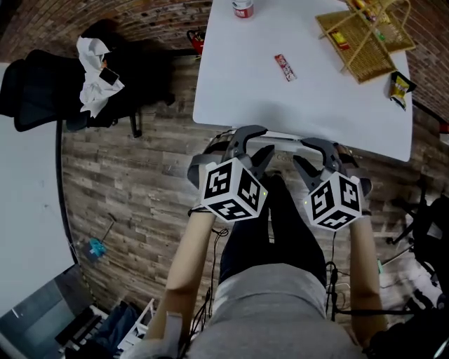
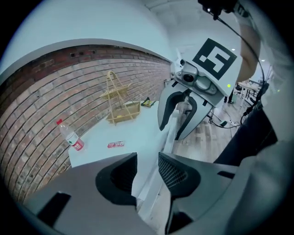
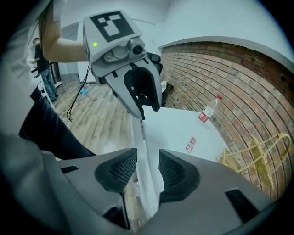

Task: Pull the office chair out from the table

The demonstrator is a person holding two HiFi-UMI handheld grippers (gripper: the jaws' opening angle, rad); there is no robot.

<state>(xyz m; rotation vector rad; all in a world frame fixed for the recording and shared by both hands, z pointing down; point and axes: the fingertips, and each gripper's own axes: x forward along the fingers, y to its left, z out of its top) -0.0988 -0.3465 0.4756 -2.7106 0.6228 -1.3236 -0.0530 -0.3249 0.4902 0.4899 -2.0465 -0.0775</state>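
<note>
Head view | left gripper [image 1: 259,140], right gripper [image 1: 303,154]: 2 | basket [image 1: 365,38] 1 | bottle [image 1: 243,7] 1

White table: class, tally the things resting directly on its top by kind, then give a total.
Plastic bottle: 1
Wicker basket: 1
Red snack bar: 1
Yellow packet: 1
Total: 4

Office-type workroom: white table [image 1: 280,105], black office chair [image 1: 42,91], brick wall [image 2: 46,101], wood-plank floor [image 1: 140,196].
</note>
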